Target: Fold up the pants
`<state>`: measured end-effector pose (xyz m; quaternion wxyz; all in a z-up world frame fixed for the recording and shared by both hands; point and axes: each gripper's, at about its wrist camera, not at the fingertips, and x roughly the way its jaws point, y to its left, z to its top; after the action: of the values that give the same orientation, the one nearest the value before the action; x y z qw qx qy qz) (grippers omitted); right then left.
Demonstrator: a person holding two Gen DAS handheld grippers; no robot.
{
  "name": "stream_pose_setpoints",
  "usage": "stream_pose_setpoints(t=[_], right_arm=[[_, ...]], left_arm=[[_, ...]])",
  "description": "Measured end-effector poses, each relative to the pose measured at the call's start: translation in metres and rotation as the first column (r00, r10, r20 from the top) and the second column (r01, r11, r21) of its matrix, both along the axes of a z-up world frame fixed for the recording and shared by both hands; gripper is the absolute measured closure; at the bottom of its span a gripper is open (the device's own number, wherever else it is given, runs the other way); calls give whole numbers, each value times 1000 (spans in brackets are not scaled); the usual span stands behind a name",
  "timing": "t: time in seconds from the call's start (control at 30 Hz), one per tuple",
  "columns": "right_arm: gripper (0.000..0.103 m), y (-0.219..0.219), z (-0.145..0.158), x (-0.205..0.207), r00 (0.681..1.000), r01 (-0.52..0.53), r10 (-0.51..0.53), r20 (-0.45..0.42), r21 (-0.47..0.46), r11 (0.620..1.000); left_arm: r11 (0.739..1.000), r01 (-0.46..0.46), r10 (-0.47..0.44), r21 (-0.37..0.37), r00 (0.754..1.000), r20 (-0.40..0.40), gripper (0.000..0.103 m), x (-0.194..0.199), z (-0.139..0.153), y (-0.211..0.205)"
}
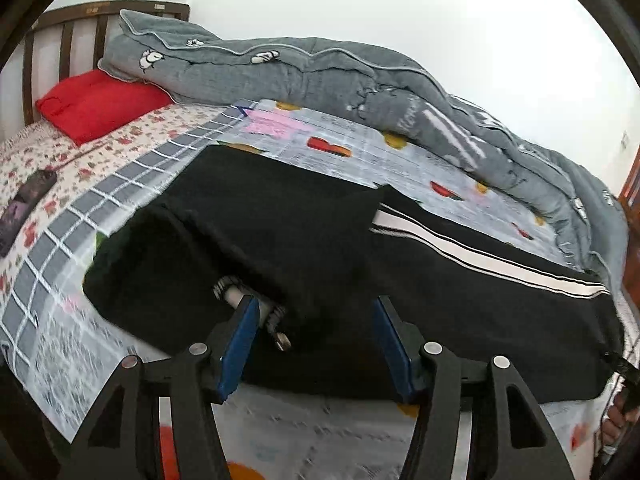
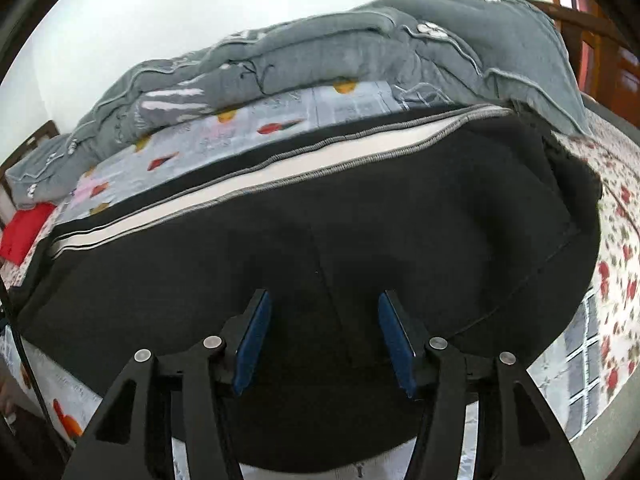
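Black pants (image 1: 400, 264) with a white side stripe (image 1: 480, 264) lie across the bed, one part folded over onto the rest. My left gripper (image 1: 316, 304) hovers open over their near edge with nothing between its blue pads (image 1: 240, 344). A metal-tipped drawstring (image 1: 276, 320) lies on the fabric just behind the left finger. In the right wrist view the pants (image 2: 400, 216) fill the middle, and the stripe (image 2: 240, 196) runs along their far side. Over the black fabric my right gripper (image 2: 324, 296) stands open, and its pads (image 2: 394, 340) press on nothing.
A rolled grey quilt (image 1: 320, 76) (image 2: 360, 52) lines the far side of the bed. A red cushion (image 1: 96, 100) and a wooden headboard (image 1: 60, 36) sit at far left, near a dark flat object (image 1: 24, 204). The patterned bedcover (image 1: 340, 144) surrounds the pants. A hand (image 1: 618, 420) shows at right.
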<state>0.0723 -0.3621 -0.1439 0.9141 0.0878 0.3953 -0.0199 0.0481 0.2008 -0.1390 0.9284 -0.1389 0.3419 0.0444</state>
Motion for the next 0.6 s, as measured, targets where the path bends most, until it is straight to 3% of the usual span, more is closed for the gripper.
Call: stream_pose_setpoints(t=[0.03, 0.07, 0.1, 0.27, 0.37, 0.5, 0.6], right_arm=[[48, 1, 0, 0, 1000, 3, -3, 8, -9, 1000], [48, 3, 1, 0, 1000, 3, -3, 8, -21, 1000], [48, 4, 1, 1, 1000, 5, -4, 5, -28, 1000], [48, 11, 5, 7, 1000, -1, 1, -17, -45, 999], [48, 19, 12, 16, 1000, -8, 7, -24, -53, 999], [48, 28, 23, 24, 1000, -11, 11, -7, -46, 999], [48, 36, 28, 29, 1000, -14, 15, 6, -57, 998]], left_arm=[[1000, 6, -6, 9, 1000, -3, 58, 5, -1, 1], [999, 22, -21, 24, 1000, -20, 79, 12, -2, 1], [999, 25, -24, 45, 999, -32, 93, 18, -3, 1], [1000, 18, -18, -7, 999, 32, 94, 43, 12, 17], [1000, -15, 13, 15, 996, 94, 94, 67, 34, 30], [996, -76, 69, 55, 991, 117, 94, 107, 52, 49], [994, -110, 111, -11, 988, 105, 94, 138, 54, 77]])
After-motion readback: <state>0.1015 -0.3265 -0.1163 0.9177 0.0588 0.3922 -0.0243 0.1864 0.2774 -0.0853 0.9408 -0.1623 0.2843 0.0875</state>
